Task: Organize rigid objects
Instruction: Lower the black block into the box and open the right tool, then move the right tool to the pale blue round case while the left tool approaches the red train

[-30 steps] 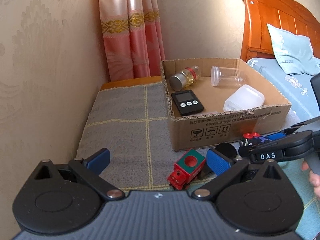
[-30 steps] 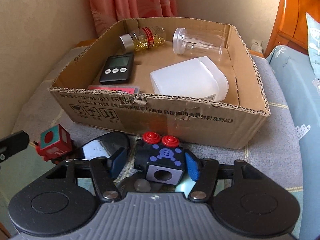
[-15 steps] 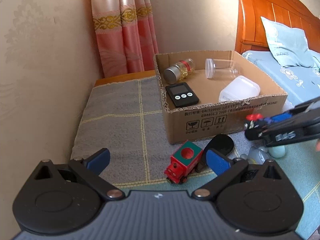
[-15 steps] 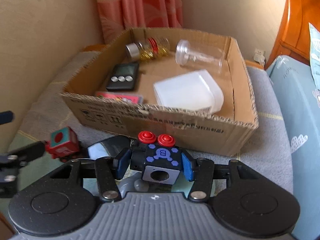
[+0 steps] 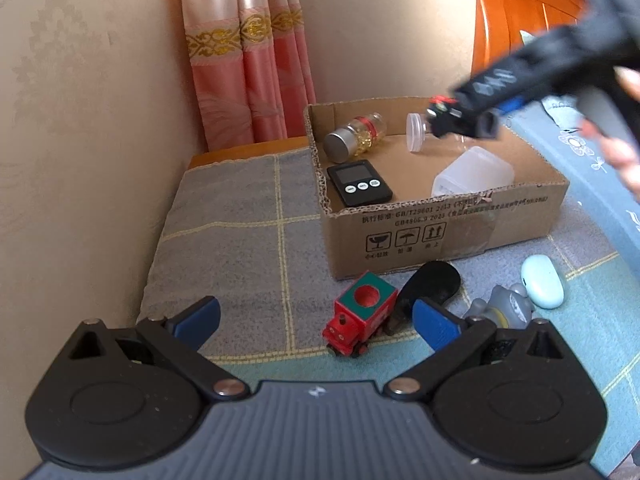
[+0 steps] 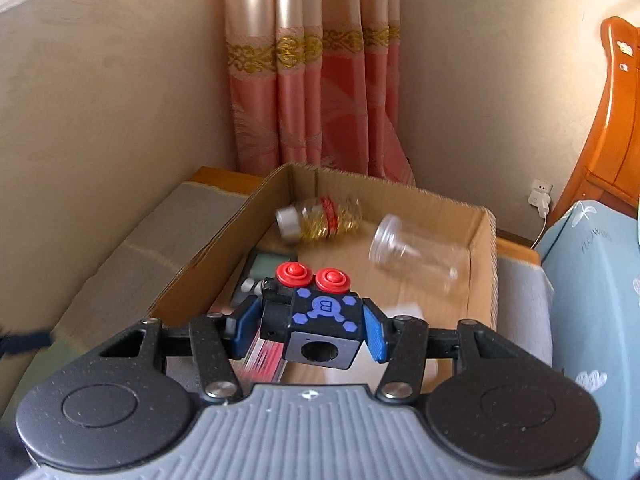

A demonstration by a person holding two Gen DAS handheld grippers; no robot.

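Observation:
My right gripper (image 6: 312, 326) is shut on a black toy block with blue hexagons and two red knobs (image 6: 320, 316), held in the air over the open cardboard box (image 6: 486, 248). In the left wrist view the right gripper (image 5: 468, 118) hovers blurred above the box (image 5: 440, 224). My left gripper (image 5: 316, 318) is open and empty, low over the mat, with a red and green toy train (image 5: 360, 316) between its fingers and ahead.
The box holds a capsule bottle (image 5: 356, 136), a clear jar (image 5: 420, 132), a black timer (image 5: 360, 182) and a white tub (image 5: 474, 174). On the mat lie a black oval object (image 5: 432, 284), a grey figurine (image 5: 504, 308) and a pale oval case (image 5: 542, 286). Wall left, bed right.
My right gripper closed on the toy block, lifted it off the mat and carried it up over the box. My left gripper stayed open near the train.

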